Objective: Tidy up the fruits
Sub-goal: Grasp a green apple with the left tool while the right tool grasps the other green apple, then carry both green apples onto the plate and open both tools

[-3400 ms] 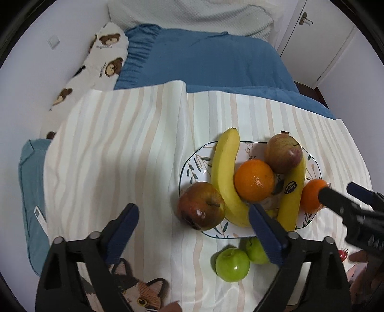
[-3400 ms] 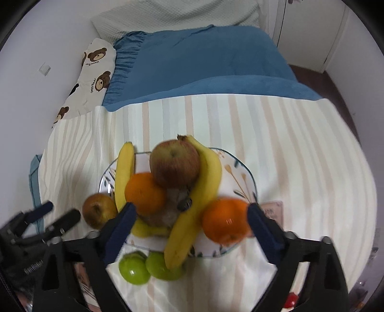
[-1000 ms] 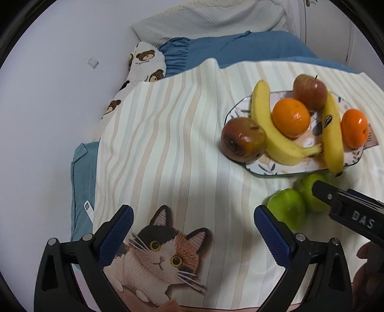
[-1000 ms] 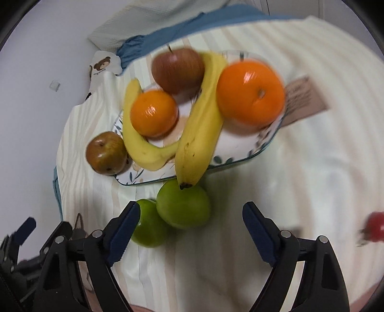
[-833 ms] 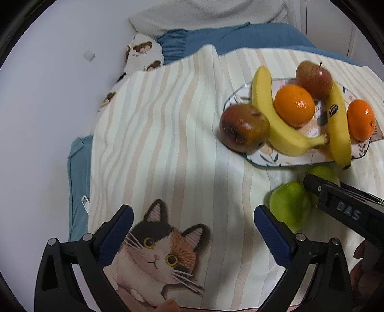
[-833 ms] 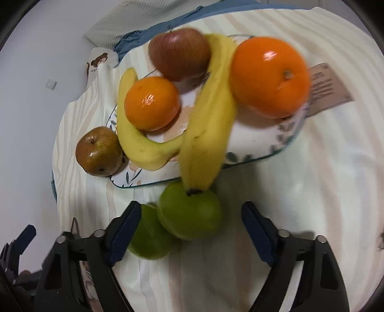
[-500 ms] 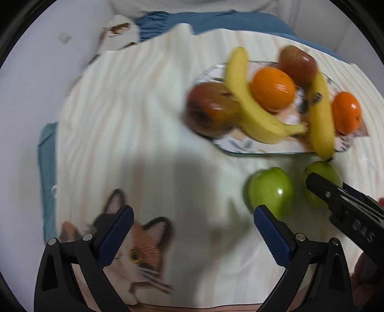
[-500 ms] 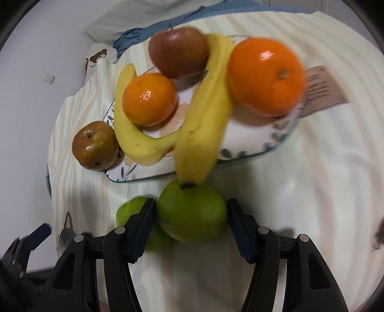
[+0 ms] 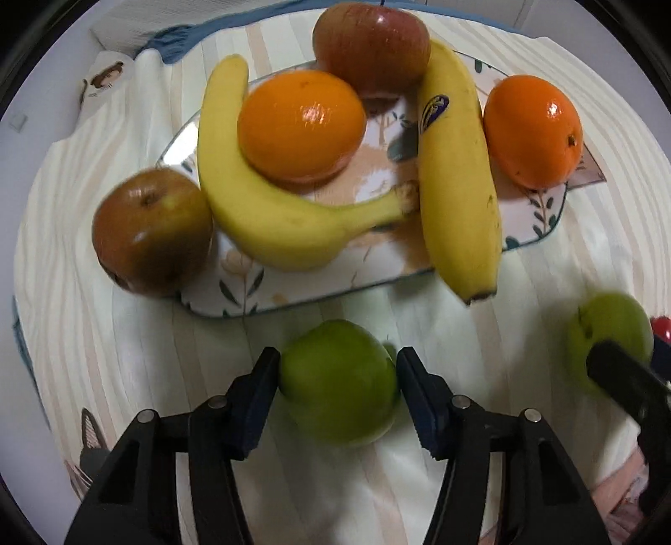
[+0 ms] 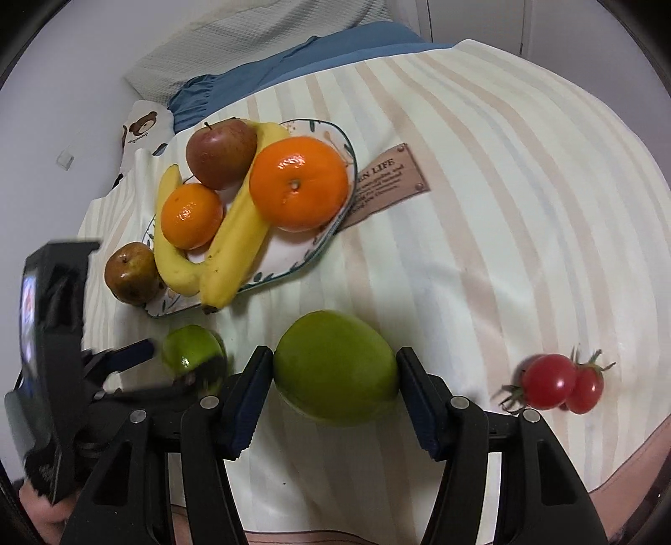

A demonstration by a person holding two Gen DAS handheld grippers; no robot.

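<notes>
Striped cloth (image 10: 482,209), both claws newly down, right claw (image 10: 334,373) grips green apple (image 10: 335,369), left claw (image 9: 337,379) closing, seemingly touching second green apple (image 9: 337,385)

Left wrist view looks steeply down from close above the cream striped cloth (image 9: 105,356), facing the far leaf-patterned oval plate (image 9: 541,218). Right wrist view sits slightly higher and further right, angled down likewise. Both share that plate (image 10: 310,247), its fruit and the near cloth (image 10: 482,272).

A cream cloth with pale peach and grey stripes (image 10: 482,176) covers a bed. Past its far edge lie a blue ruffled quilt (image 10: 293,63), a white waffle-textured pillow (image 10: 260,37), a bear-print cushion (image 10: 144,125) and a plain white wall (image 10: 63,84).
</notes>
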